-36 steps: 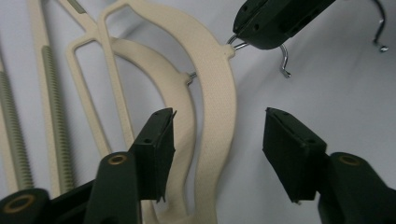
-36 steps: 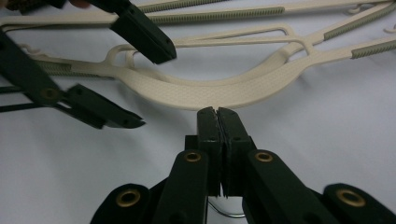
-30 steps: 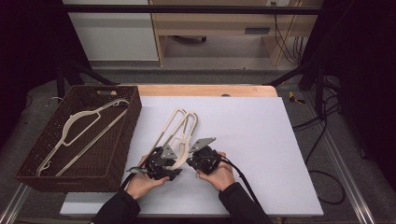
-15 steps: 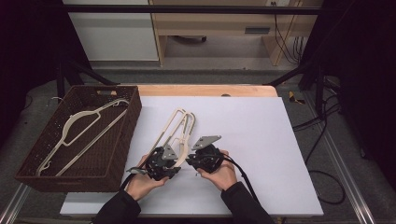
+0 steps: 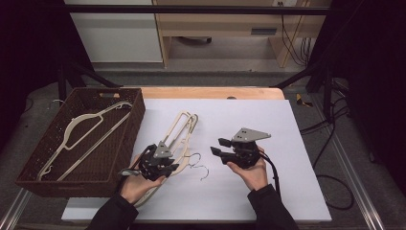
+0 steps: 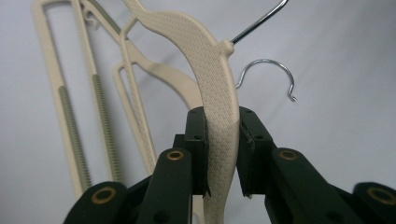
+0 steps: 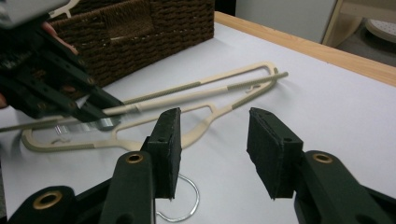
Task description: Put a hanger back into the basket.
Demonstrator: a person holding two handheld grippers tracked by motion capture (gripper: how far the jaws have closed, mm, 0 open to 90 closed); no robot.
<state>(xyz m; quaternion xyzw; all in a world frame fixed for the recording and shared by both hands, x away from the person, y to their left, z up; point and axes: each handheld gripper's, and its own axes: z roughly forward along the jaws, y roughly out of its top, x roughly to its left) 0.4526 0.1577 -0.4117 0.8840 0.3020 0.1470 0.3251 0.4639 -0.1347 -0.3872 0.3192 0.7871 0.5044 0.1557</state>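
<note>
My left gripper (image 5: 165, 162) pinches a cream hanger (image 6: 212, 79) across its textured shoulder — in the left gripper view both pads press flat against the plastic, having just closed down on it, and the hanger's wire hook (image 6: 259, 21) runs off toward the top edge. My left hand (image 5: 136, 184) sits at the near edge of the table (image 5: 297, 191), and the held hanger's shoulder is lifted a little above the sheet.

My right gripper (image 5: 219, 147) is off to the right, well apart from the left one, its jaws spread with nothing between them; they have just been opening. In the right gripper view I see a second hanger (image 7: 196, 126) lying flat on the table past the pads, its metal hook (image 7: 187, 205) low beside one jaw.

Farther out, the long bars of the hangers stretch away across the white surface toward the middle of the table. At the far left stands a brown wicker basket (image 5: 62, 179), and another cream hanger (image 5: 79, 134) lies inside it — flat on the bottom.
</note>
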